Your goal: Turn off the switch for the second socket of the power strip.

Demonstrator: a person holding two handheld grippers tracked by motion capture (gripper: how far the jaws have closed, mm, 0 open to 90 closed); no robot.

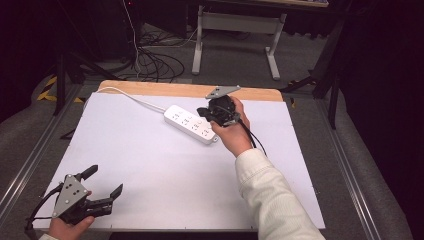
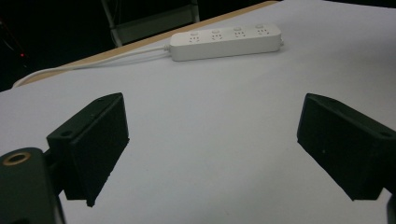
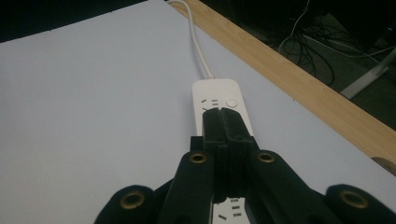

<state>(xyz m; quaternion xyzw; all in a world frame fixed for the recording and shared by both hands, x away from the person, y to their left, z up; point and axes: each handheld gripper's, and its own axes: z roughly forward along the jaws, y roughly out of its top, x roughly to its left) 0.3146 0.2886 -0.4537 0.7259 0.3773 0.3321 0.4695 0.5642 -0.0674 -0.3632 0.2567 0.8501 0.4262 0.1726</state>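
Observation:
A white power strip [image 1: 190, 124] with several sockets lies on the white table cover [image 1: 150, 165], toward the back middle. Its white cord [image 1: 135, 98] runs off to the back left. My right gripper [image 1: 202, 112] hovers over the strip's right half, jaws pressed together with nothing between them. In the right gripper view the shut jaws [image 3: 222, 112] point along the strip [image 3: 219, 95] toward its round button and cord end. My left gripper [image 1: 106, 181] rests near the front left corner, jaws wide apart and empty. The left gripper view has the strip [image 2: 226, 41] far beyond its open jaws [image 2: 212, 140].
A bare wooden strip [image 1: 165, 89] edges the table's far side. Metal rails [image 1: 30, 160] run along both sides. On the floor behind stand a white table frame [image 1: 235, 30] and a tangle of cables [image 1: 155, 62].

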